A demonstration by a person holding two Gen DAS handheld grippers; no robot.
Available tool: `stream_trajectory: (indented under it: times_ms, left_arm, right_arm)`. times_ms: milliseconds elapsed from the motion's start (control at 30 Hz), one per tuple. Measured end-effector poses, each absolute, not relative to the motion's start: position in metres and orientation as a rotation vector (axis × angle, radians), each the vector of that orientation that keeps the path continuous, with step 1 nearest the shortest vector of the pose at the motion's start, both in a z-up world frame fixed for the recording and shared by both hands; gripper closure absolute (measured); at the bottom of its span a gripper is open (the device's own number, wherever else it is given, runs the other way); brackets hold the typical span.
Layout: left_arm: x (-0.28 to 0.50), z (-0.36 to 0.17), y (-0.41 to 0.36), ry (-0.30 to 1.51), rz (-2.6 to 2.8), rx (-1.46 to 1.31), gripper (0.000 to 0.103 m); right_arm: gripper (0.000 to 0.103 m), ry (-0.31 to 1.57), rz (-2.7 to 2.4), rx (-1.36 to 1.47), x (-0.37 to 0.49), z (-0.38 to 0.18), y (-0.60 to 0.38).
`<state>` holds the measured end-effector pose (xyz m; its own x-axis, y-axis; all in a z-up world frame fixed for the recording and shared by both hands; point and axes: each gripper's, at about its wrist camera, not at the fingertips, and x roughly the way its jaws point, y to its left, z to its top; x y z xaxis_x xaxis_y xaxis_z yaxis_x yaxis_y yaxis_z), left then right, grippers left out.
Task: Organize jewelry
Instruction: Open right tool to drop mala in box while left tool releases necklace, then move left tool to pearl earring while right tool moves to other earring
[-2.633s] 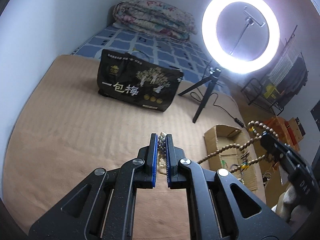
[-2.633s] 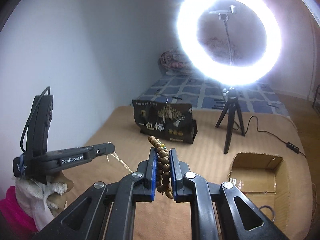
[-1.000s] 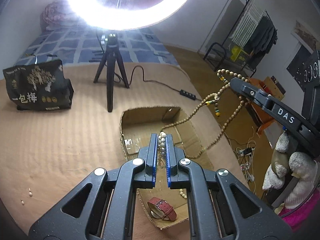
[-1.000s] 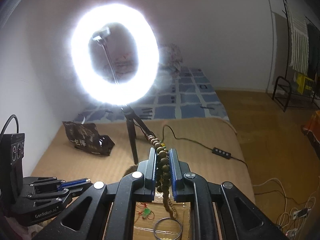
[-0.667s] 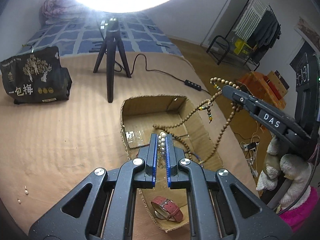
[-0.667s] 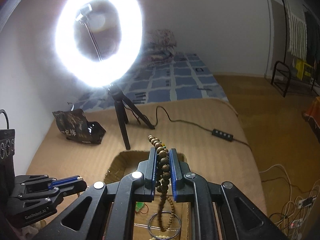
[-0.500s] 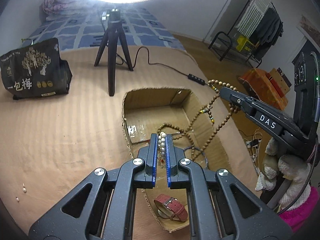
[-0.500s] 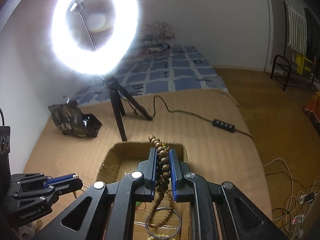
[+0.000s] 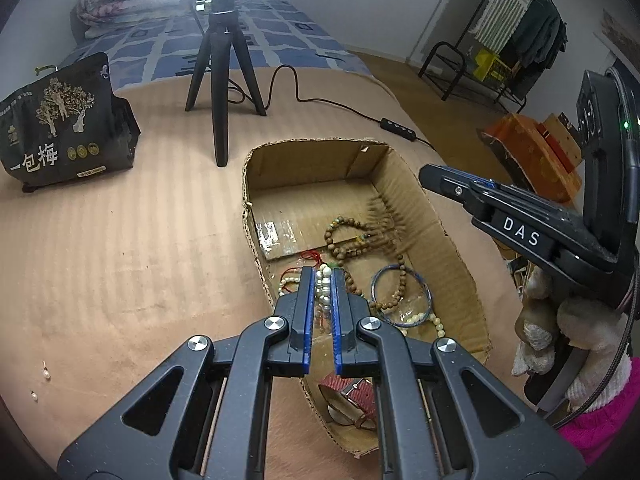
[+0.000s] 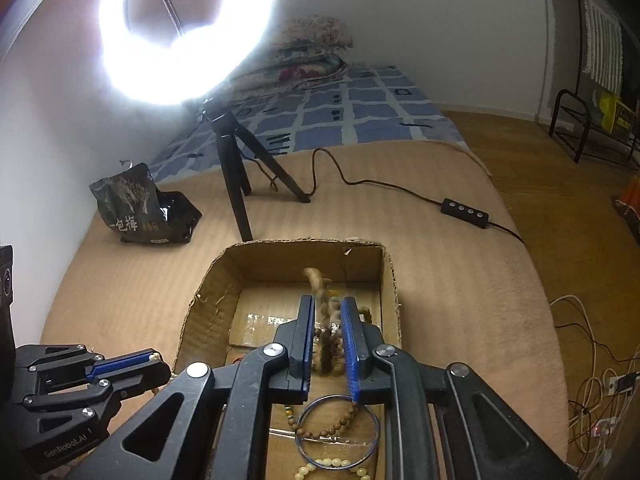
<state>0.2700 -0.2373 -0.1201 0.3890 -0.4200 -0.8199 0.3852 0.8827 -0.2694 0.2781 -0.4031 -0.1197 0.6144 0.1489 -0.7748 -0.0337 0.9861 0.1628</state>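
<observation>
An open cardboard box [image 9: 452, 240] lies on the tan blanket and holds a brown wooden bead necklace [image 9: 352, 236], a blue bangle [image 9: 400, 296], pale bead bracelets and a red watch [image 9: 352, 394]. My left gripper [image 9: 321, 280] is shut on a white pearl strand [image 9: 323, 284] over the box's left rim. My right gripper [image 10: 328, 320] has its jaws parted above the box [image 10: 392, 276]. The wooden beads [image 10: 324, 304] blur between its jaws, falling. The right gripper also shows in the left wrist view [image 9: 436, 176], and the left gripper shows in the right wrist view [image 10: 154, 362].
A ring light tripod [image 9: 220, 76] and its cable with a remote [image 9: 398, 127] stand behind the box. A black snack bag [image 9: 60, 120] stands at the back left. Two loose pearls [image 9: 46, 372] lie on the blanket at the left. The bed's right edge drops to the floor.
My right gripper has opened and the wooden bead necklace has dropped from it into the box. Both grippers have moved lower and closer over the box. The left still grips the pearls.
</observation>
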Motion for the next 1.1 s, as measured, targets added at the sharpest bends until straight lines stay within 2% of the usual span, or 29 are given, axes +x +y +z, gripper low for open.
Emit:
stream_trajectory:
  times_ms: [100,133,233,300,333,733,800,967,1033,1100]
  left_arm:
    - [0.269,-0.121,-0.237,1.064,-0.514,-0.037,0.097]
    - [0.268,-0.121,-0.237,1.063,-0.515,-0.036,0.096]
    - [0.267,-0.120,-0.235,1.062,-0.520,-0.034,0.088]
    - [0.265,-0.119,-0.233,1.059,-0.519,-0.032,0.088]
    - [0.264,-0.119,-0.233,1.058,-0.517,-0.032,0.088]
    - [0.251,-0.104,-0.206,1.014,-0.483,-0.019,0.088]
    - [0.249,-0.101,-0.196,1.005,-0.470,-0.017,0.088]
    - [0.244,-0.097,-0.171,1.003,-0.443,-0.033,0.088]
    - [0.241,-0.095,-0.163,0.995,-0.434,-0.027,0.088]
    - [0.237,-0.093,-0.154,0.983,-0.419,-0.011,0.088]
  right_arm:
    - [0.076,0.898,0.100,0.139,0.276,-0.118,-0.402]
    - [0.075,0.895,0.100,0.141,0.276,-0.117,-0.402]
    - [0.066,0.889,0.081,0.140,0.273,-0.115,-0.401]
    - [0.051,0.879,0.068,0.142,0.270,-0.113,-0.402]
    - [0.048,0.875,0.062,0.138,0.269,-0.112,-0.402]
    - [0.036,0.868,0.047,0.129,0.254,-0.100,-0.393]
    - [0.028,0.857,0.042,0.127,0.249,-0.095,-0.390]
    - [0.025,0.839,0.047,0.127,0.236,-0.086,-0.381]
    - [0.017,0.832,0.042,0.122,0.231,-0.083,-0.377]
    - [0.016,0.826,0.042,0.114,0.224,-0.080,-0.372]
